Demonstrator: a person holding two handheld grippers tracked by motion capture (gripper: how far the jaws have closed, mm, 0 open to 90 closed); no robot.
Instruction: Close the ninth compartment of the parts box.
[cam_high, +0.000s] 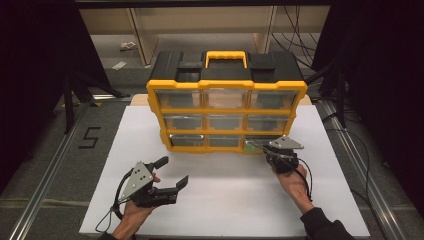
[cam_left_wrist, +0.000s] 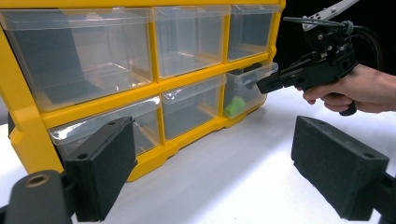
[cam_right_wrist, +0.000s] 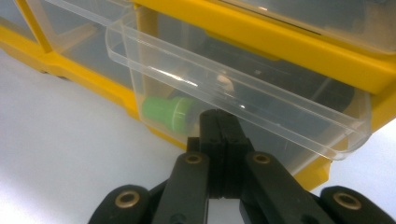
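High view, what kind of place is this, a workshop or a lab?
Probably a lab recording station: a white table framed by dark curtains, loose cables behind, and a floor marker reading 5.

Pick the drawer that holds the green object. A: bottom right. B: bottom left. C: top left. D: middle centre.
A: the green object lies in the bottom-right drawer of the yellow organizer, right where the right gripper meets the drawer front with its jaws together.
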